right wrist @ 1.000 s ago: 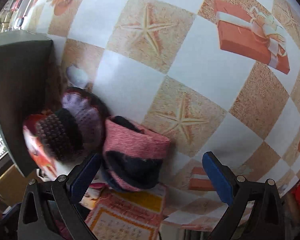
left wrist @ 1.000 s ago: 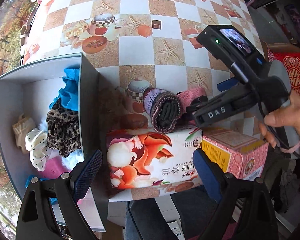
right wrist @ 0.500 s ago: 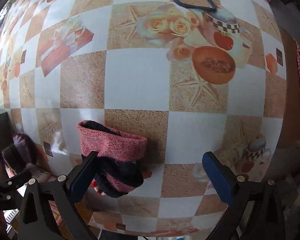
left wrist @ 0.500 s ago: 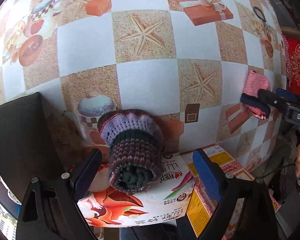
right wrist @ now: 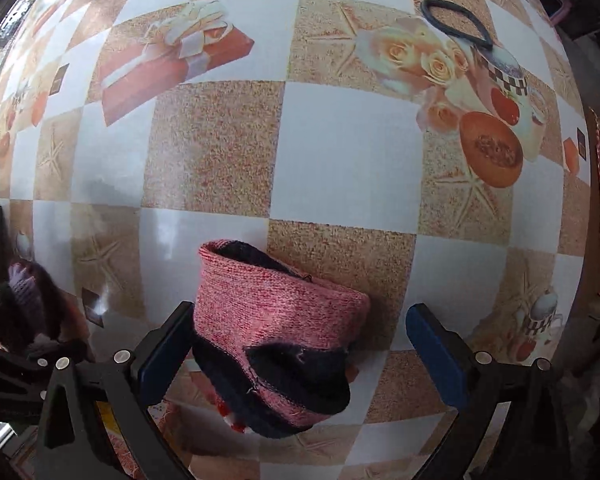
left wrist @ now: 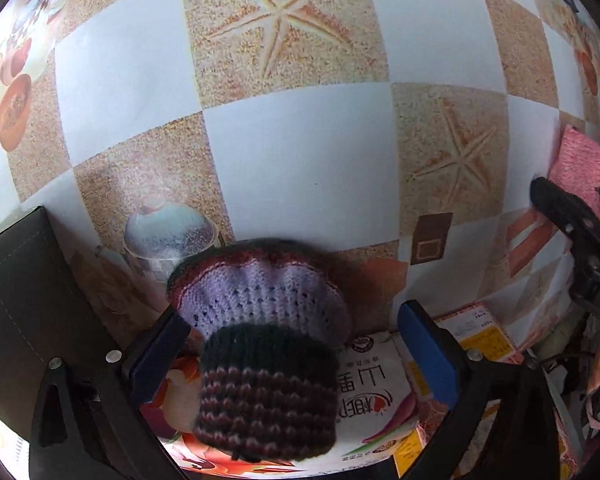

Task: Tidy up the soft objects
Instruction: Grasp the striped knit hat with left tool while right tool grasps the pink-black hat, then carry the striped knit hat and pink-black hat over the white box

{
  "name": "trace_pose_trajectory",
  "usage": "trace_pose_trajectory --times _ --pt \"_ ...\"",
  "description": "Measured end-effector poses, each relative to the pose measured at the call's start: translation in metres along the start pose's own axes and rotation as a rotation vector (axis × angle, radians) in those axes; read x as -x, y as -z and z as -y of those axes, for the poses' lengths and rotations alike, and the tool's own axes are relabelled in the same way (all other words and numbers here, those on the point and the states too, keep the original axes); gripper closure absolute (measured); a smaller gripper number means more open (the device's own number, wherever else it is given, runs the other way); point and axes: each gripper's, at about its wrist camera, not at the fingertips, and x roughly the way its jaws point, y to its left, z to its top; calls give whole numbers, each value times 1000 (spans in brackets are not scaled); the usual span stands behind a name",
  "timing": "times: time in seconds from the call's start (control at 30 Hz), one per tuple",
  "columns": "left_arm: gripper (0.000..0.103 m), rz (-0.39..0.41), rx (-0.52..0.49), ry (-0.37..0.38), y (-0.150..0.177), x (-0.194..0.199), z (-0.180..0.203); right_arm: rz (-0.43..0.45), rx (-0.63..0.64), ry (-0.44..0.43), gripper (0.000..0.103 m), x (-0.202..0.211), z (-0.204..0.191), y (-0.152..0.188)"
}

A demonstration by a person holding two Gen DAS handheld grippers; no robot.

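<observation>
While my left hand-held gripper (left wrist: pixel 292 354) points steeply down at the surface (left wrist: pixel 300 152), its jaws are opening, spread wide w/ the purple knit roll (left wrist: pixel 264 344) between them. Left pad (left wrist: pixel 160 354) sits at or just beside the roll's side; can't tell if it touches. Right pad is apart from it. Roll lies partly on the checkered cloth, partly on a printed carton (left wrist: pixel 364 384) at the near edge. Dark gray box (left wrist: pixel 28 304) stands just to the roll's left.

Right hand-held gripper (right wrist: pixel 296 354) points approx. straight down, jaws spread. Pink knit roll (right wrist: pixel 276 320) w/ dark navy lining sits between them, close against the left pad (right wrist: pixel 164 348), well clear of the right pad. It rests on the surface near the front edge. Black hair tie (right wrist: pixel 456 24) lies far across the surface on the printed roses, well apart from both rolls.

Left-wrist view also shows the pink roll at far right, w/ the other gripper's black body beside it.
</observation>
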Motion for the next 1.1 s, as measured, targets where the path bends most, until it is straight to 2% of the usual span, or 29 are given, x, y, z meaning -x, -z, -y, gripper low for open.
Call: trace_pose_trajectory --times 0.03,0.13,0.2,0.27,0.3,0.33,0.37,0.43,0.5,0.67,0.77,0.9,1.1 --pt "0 -12 -14 -37 0 -3 4 1 -4 -5 0 -1 0 3" --pt "0 5 -38 -43 2 -2 9 0 -3 -8 0 -2 -4 7" --pt "5 27 -40 -44 5 0 10 -5 5 -5 0 1 -1 -7" --pt "24 68 -45 -44 9 9 11 -10 -8 -6 1 -2 -4 -15" --pt "30 88 -53 -49 10 13 12 6 -13 -4 8 4 -12 -23" --pt "43 107 -62 -39 11 18 12 23 -13 -4 17 11 -14 -22" --pt "48 123 -67 -5 12 22 13 40 -12 -3 23 16 -13 -18" --pt "56 157 -66 59 10 31 8 77 2 -18 54 26 -12 -13" --pt "58 206 -67 45 11 41 8 82 -15 -73 63 30 -6 -10" --pt "58 364 -92 35 28 83 9 121 -72 -144 63 48 7 3" --pt "58 430 -106 38 47 105 7 141 -104 -176 63 64 11 17" --pt "58 479 -116 65 69 128 -4 194 -163 -214 63 93 19 39" --pt "58 506 -169 76 112 128 -2 255 -239 -250 63 132 26 58"
